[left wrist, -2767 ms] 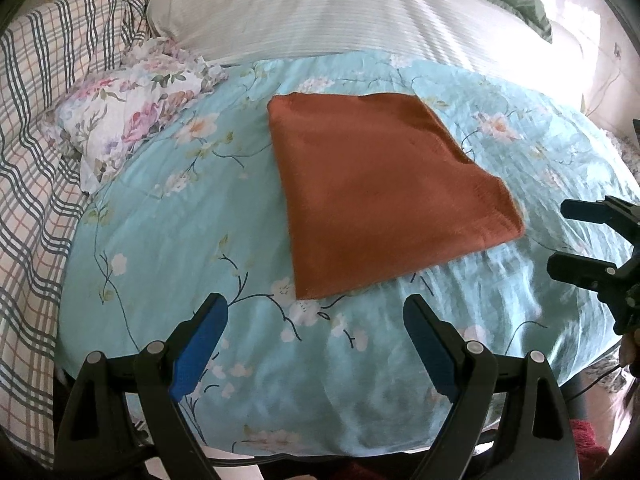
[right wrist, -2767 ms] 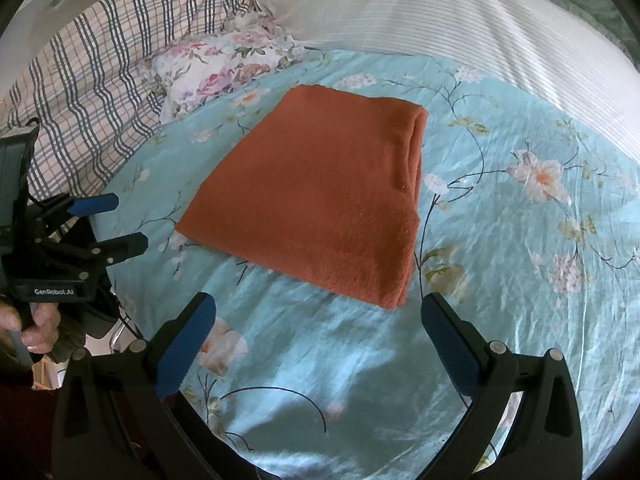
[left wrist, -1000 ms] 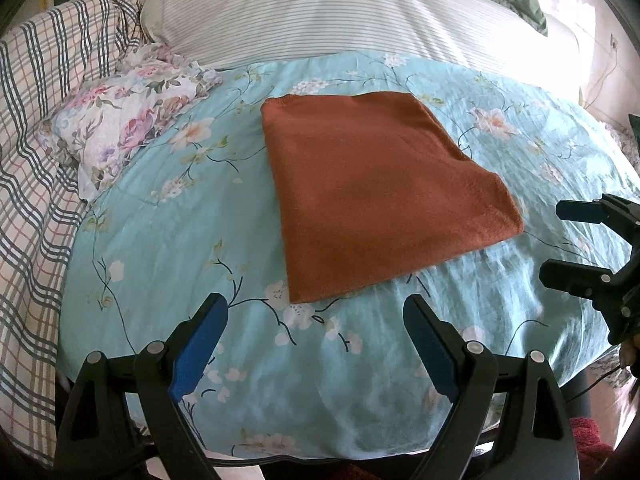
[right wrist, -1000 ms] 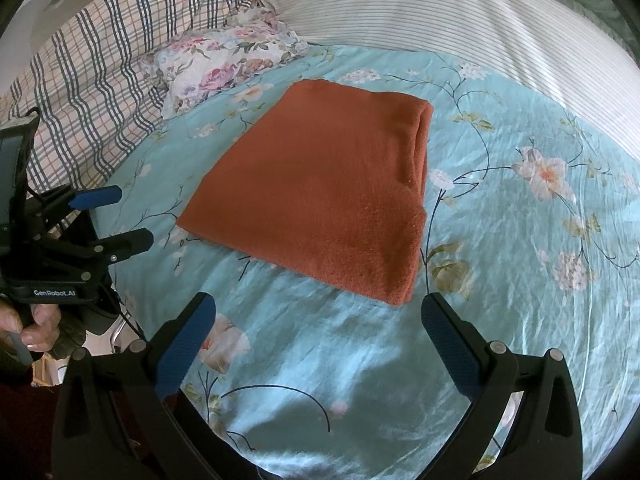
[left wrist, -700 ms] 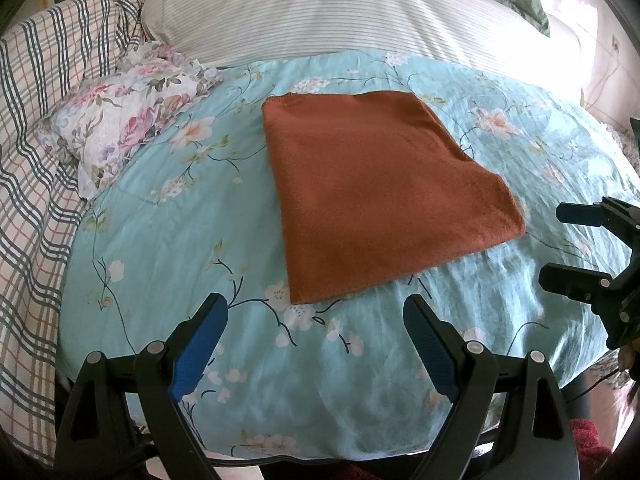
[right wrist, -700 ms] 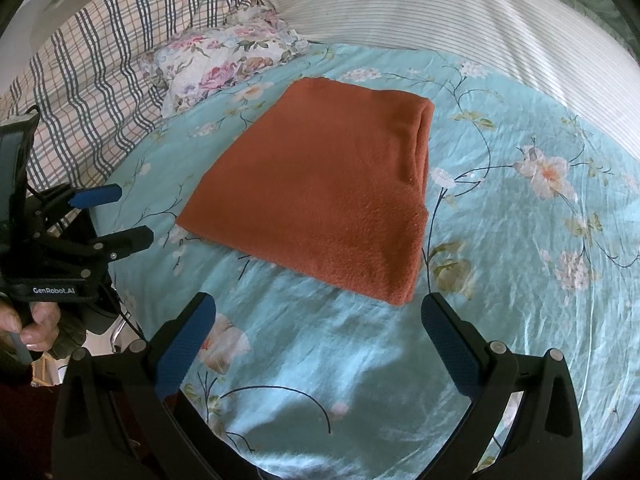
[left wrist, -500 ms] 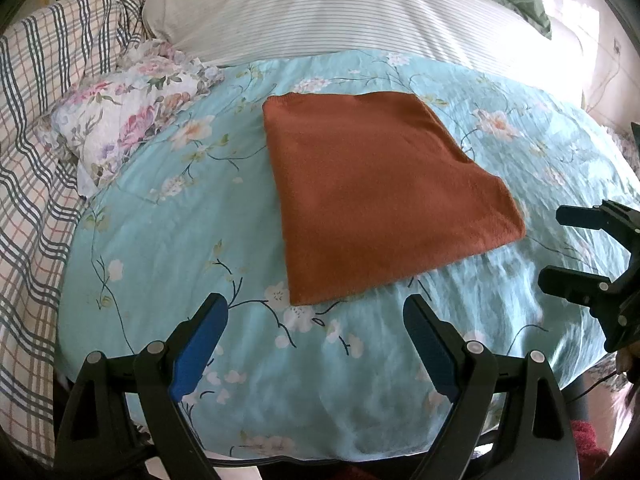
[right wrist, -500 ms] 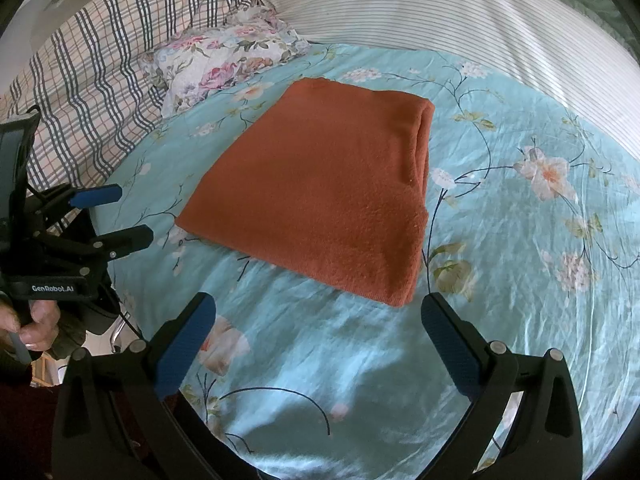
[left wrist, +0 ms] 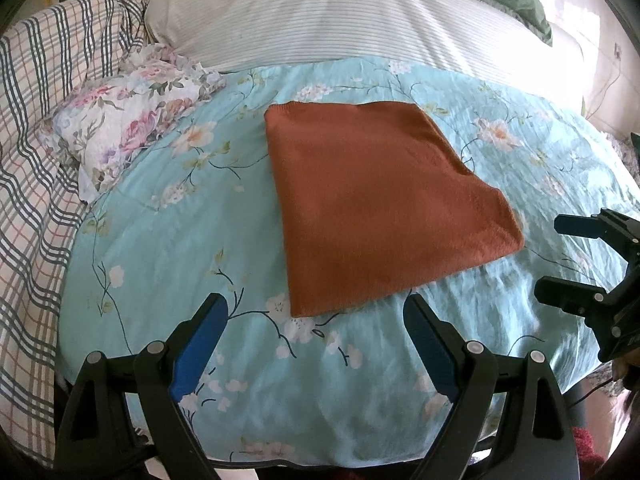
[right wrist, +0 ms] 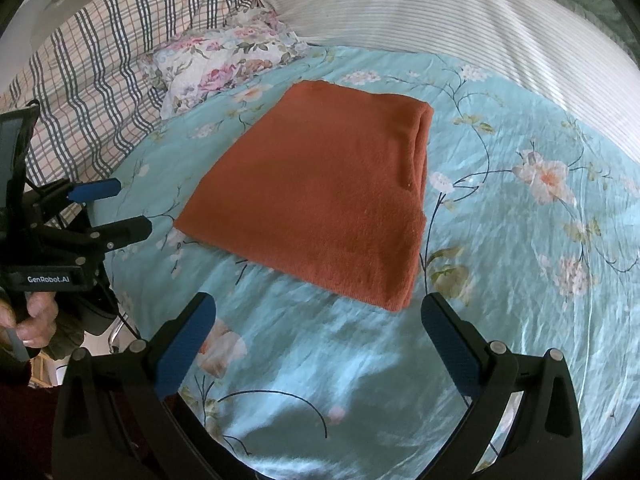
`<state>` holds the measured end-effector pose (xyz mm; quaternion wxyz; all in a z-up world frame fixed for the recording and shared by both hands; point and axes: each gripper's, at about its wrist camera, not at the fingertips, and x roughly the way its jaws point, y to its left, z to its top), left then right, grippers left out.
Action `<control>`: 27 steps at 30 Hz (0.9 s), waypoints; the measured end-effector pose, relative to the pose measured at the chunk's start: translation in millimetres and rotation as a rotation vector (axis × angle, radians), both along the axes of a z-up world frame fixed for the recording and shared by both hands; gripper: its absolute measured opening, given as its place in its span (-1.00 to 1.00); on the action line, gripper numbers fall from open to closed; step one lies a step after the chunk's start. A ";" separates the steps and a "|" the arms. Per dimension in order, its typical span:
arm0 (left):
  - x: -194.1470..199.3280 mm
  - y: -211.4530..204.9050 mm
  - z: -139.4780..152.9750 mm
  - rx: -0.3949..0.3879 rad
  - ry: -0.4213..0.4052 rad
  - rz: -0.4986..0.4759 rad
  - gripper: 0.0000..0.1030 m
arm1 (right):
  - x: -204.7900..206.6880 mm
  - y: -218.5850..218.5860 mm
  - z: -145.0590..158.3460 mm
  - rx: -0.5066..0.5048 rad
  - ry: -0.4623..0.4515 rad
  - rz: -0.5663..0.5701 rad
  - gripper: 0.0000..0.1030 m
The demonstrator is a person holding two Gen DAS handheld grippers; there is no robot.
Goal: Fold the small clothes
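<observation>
showing the folded garment (left wrist: 384,208) flat on the sheet (left wrist: 168,240), left gripper (left wrist: 316,312) and right gripper (right wrist: 318,312) wide, empty, clear, suggesting folding is done.

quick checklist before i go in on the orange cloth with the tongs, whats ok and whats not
1. Left tongs open and empty: ok.
2. Right tongs open and empty: ok.
3. Orange cloth lies flat on the blue flowered sheet, already folded into a neat rectangle: ok.
4. Cloth touched by either tongs: not ok, both hang short of its near edge.
5. Space round the cloth: ok, the flowered pillow lies apart from it at the far left.
6. Whether the layers under the top face are even: cannot tell; only the doubled edge on the right shows in the right wrist view.
</observation>
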<state>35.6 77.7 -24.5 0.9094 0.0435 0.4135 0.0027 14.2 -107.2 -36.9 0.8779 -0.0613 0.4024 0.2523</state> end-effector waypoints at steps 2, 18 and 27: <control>0.1 -0.1 0.2 0.001 0.000 0.001 0.75 | 1.5 -0.1 1.3 0.001 -0.001 0.002 0.99; 1.7 1.6 0.1 -0.007 0.003 0.001 0.76 | 2.1 1.0 2.0 0.002 0.000 0.003 0.99; 1.9 0.3 0.0 -0.002 0.004 0.006 0.77 | 3.5 0.5 2.7 0.002 -0.001 0.003 0.99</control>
